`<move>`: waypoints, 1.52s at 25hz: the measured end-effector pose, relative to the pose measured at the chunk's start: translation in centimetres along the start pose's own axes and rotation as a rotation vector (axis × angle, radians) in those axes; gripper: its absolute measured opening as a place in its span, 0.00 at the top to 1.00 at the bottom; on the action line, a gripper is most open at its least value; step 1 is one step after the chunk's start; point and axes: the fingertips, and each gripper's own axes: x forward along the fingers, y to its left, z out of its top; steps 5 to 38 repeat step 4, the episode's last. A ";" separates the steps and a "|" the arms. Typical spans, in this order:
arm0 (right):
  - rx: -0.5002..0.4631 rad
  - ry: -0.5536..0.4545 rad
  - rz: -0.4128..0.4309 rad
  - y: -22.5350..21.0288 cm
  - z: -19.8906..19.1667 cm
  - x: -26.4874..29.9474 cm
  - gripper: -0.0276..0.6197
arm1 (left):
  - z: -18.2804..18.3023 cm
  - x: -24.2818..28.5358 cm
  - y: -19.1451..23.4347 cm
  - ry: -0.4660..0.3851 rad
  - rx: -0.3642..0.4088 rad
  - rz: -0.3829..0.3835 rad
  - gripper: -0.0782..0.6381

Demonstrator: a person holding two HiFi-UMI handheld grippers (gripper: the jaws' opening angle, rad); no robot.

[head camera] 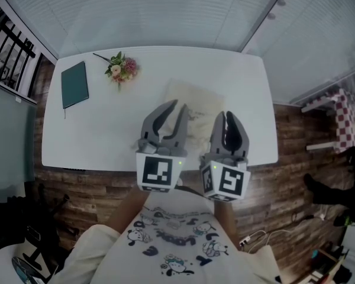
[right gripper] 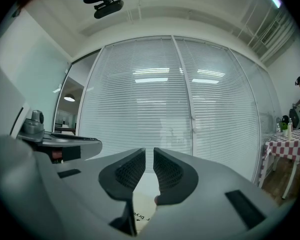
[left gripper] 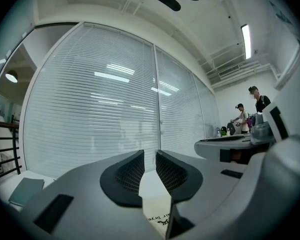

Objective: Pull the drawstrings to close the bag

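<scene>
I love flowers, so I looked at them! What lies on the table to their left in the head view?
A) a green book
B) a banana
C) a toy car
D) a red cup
A: a green book lies flat on the white table, left of the flowers.

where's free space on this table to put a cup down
Biggest bare patch: right end of the table, between bag and the edge. Another front left, between notebook and left gripper. Crowded: the middle, where it and the right gripper hang over the bag.
</scene>
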 end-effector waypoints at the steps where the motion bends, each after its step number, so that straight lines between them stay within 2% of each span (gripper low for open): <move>1: -0.001 0.001 -0.001 0.0 0.0 0.1 0.86 | -0.1 0.1 0.0 0.004 -0.003 -0.001 0.74; 38: -0.003 0.007 -0.006 -0.2 -0.2 0.3 0.86 | -0.3 0.3 -0.2 0.011 -0.004 -0.005 0.74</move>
